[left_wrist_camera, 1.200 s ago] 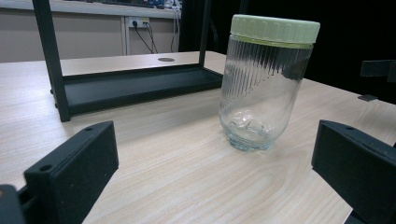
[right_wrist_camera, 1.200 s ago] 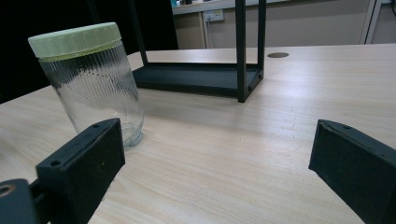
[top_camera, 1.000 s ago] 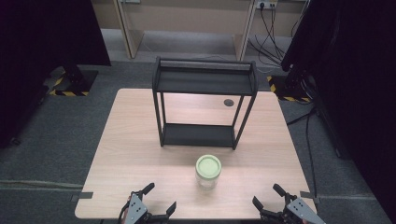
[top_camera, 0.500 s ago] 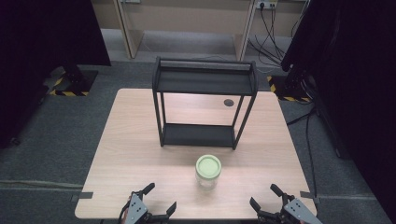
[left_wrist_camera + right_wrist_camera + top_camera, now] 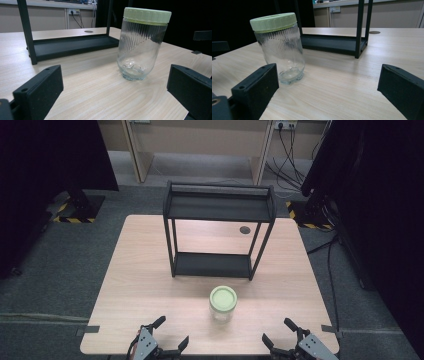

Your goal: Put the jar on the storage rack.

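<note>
Glass jar (image 5: 222, 303) with pale green screw lid (image 5: 223, 296) is standing upright on the wooden counter (image 5: 140, 285), near the front edge, just in front of the black two-tier shelf rack (image 5: 218, 232) and apart from it. Jar is looking empty; ribbed wall, thick moulded base.

Left hand-held gripper (image 5: 162, 345) is sitting at the front counter edge, jaws spread wide, holding nothing. In the left gripper view the jar (image 5: 141, 45) is standing ahead and toward the right jaw, not between the jaws.

Right hand-held gripper (image 5: 284, 340) is likewise at the front edge, jaws wide apart and empty. In the right gripper view the jar (image 5: 280, 47) is standing ahead, behind the left jaw.

Handling judgement: rigid, fragile, probably moderately heavy for its size. Smooth glass is likely slippery, though the ribs should be giving some bite. Best hold is looking like the mid-body, jaws square across it below the lid; gripping the lid alone is risking a tilt or a loosened cap. Tall shape, so a sideways nudge could be tipping it.
</note>
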Available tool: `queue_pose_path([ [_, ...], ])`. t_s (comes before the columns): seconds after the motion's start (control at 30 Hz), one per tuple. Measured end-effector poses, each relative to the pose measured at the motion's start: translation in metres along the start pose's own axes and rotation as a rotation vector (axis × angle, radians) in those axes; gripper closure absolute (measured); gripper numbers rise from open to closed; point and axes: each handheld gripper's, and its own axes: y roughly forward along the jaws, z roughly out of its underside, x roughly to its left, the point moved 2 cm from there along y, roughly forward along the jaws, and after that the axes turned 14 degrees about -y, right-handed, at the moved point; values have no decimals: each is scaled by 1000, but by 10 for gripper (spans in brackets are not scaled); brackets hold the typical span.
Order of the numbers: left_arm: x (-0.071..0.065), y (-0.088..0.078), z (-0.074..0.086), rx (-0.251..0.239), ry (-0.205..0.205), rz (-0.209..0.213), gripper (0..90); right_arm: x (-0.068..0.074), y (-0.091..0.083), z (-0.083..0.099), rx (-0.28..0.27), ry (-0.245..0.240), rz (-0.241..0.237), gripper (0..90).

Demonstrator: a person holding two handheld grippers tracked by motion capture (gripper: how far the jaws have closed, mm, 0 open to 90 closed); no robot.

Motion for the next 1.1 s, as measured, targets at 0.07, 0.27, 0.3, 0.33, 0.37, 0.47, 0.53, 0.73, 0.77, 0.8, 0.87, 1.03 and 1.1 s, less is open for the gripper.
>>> queue_pose_path([
  [0.07, 0, 0, 0, 0, 0, 0, 0, 1, 0, 0, -2, -4, -4, 36],
  [0.27, 0, 0, 0, -1, 1, 1, 0, 6, 2, -1, -5, -8, -17, 36],
  [0.3, 0, 0, 0, -1, 1, 1, 0, 6, 2, -1, -5, -8, -17, 36],
  [0.33, 0, 0, 0, -1, 2, 1, 0, 7, 3, -2, -5, -10, -22, 35],
  [0.37, 0, 0, 0, -1, 2, 1, 0, 7, 3, -2, -5, -10, -22, 35],
  [0.47, 0, 0, 0, -1, 1, 1, 0, 10, 4, -2, -6, -10, -28, 36],
  [0.53, 0, 0, 0, -1, 1, 2, 0, 11, 4, -2, -6, -9, -33, 35],
  [0.73, -1, 0, 0, 1, 3, 3, 0, 17, 7, -2, -5, -11, -49, 36],
  [0.77, -1, 0, 0, 2, 4, 3, 0, 19, 8, -2, -5, -13, -55, 36],
  [0.8, -1, 0, 0, 3, 4, 3, 0, 20, 9, -2, -4, -13, -56, 36],
  [0.87, -1, 0, 0, 3, 4, 4, 0, 20, 10, -3, -4, -7, -57, 36],
  [1.03, -1, 0, 0, 3, 4, 5, 0, 22, 11, -3, -8, -9, -59, 35],
  [1.1, -1, 0, 0, 3, 5, 6, 0, 23, 12, -4, -10, -8, -63, 36],
])
